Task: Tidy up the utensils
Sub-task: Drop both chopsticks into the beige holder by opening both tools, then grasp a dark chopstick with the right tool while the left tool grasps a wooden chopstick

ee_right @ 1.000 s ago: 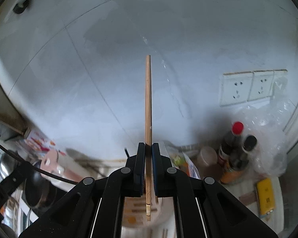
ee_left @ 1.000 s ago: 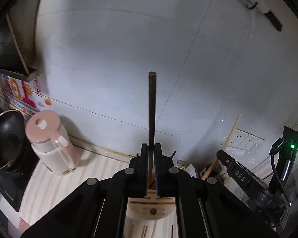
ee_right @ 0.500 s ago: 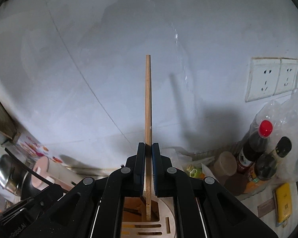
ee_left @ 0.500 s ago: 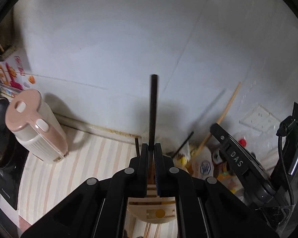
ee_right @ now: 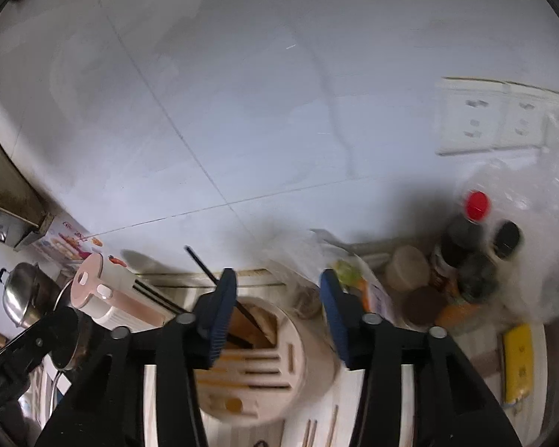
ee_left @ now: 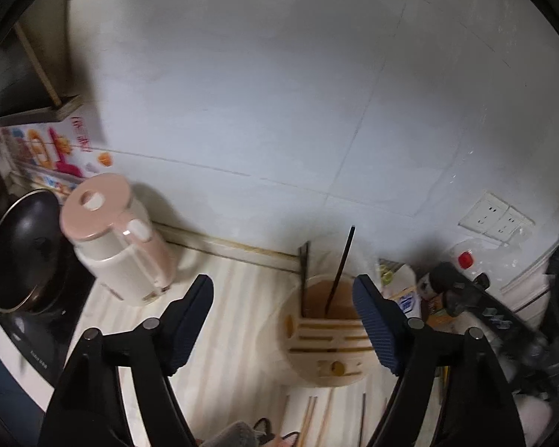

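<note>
From the left wrist, our left gripper (ee_left: 281, 316) is opening wide with nothing between its jaws; the dark chopstick (ee_left: 340, 268) it pinched a second ago now leans in the round holder (ee_left: 328, 357) near the worktop's back edge. From the right wrist, our right gripper (ee_right: 277, 316) is opening too, empty; its bamboo chopstick has gone, apparently into the holder. Loose chopsticks (ee_right: 311, 434) remain at the worktop's front edge.
</note>
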### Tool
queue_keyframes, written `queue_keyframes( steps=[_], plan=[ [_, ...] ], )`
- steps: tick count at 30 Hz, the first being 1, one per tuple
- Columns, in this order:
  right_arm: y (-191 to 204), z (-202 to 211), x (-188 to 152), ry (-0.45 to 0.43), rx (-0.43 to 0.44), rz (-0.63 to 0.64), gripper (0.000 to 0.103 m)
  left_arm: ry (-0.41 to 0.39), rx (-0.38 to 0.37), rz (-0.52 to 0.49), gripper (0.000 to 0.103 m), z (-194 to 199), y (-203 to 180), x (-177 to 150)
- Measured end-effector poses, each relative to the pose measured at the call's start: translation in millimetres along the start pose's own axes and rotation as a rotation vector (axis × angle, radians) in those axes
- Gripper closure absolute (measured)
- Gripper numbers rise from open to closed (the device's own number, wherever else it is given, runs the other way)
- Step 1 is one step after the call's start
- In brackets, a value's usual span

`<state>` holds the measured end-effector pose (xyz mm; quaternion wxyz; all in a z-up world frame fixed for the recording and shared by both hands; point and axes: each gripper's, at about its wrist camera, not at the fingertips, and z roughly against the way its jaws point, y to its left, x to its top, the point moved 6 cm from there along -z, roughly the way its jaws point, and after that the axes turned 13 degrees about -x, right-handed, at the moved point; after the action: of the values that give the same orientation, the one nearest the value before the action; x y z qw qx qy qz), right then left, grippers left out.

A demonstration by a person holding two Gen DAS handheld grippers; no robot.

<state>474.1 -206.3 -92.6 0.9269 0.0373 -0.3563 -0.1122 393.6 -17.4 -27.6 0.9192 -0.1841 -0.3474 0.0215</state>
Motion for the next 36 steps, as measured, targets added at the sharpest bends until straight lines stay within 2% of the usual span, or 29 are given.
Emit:
queue_keyframes(
  steps=[2, 4, 8, 12, 17, 20, 23, 24, 26, 27, 28, 30, 32, 34, 35, 36],
  plan=[
    [-15, 11, -11, 0.006, -0.028, -0.020, 0.041, -0.015, 0.034, 0.003, 0.002, 3, 9, -11],
    [-27, 19, -22, 0.009, -0.041, -0.040, 0.025, -0.021, 0.066, -0.012, 0.000, 3, 13, -23],
    [-48, 26, -49, 0.017, -0.085, -0.060, 0.013, 0.011, 0.088, -0.020, 0.000, -5, 19, -51],
    [-66, 20, -81, 0.044, -0.135, -0.059, 0.012, 0.075, 0.124, -0.040, 0.000, -24, 22, -83],
    [-80, -1, -123, 0.124, -0.183, -0.027, 0.012, 0.139, 0.153, -0.065, 0.000, -45, 26, -125],
    [-88, -18, -150, 0.192, -0.199, -0.001, 0.014, 0.206, 0.179, -0.071, 0.000, -62, 29, -154],
    [-94, -36, -179, 0.280, -0.207, 0.025, 0.032, 0.278, 0.184, -0.078, 0.001, -80, 31, -183],
    [-94, -41, -187, 0.307, -0.198, 0.034, 0.042, 0.302, 0.180, -0.084, 0.002, -88, 31, -193],
    [-98, -59, -210, 0.392, -0.190, 0.050, 0.054, 0.375, 0.157, -0.085, 0.003, -105, 30, -220],
    [-99, -68, -224, 0.441, -0.186, 0.062, 0.064, 0.421, 0.142, -0.083, 0.012, -116, 30, -236],
    [-100, -75, -235, 0.478, -0.187, 0.080, 0.071, 0.456, 0.134, -0.086, 0.025, -124, 30, -247],
    [-103, -88, -255, 0.532, -0.208, 0.118, 0.071, 0.547, 0.139, -0.103, 0.042, -144, 30, -275],
    [-105, -98, -272, 0.576, -0.214, 0.142, 0.071, 0.596, 0.140, -0.113, 0.055, -157, 32, -293],
    [-108, -104, -284, 0.603, -0.233, 0.158, 0.071, 0.626, 0.148, -0.122, 0.063, -166, 34, -304],
    [-109, -108, -289, 0.615, -0.242, 0.173, 0.071, 0.637, 0.156, -0.128, 0.071, -171, 36, -309],
    [-110, -111, -292, 0.628, -0.249, 0.181, 0.071, 0.629, 0.145, -0.134, 0.073, -172, 35, -309]
  ],
)
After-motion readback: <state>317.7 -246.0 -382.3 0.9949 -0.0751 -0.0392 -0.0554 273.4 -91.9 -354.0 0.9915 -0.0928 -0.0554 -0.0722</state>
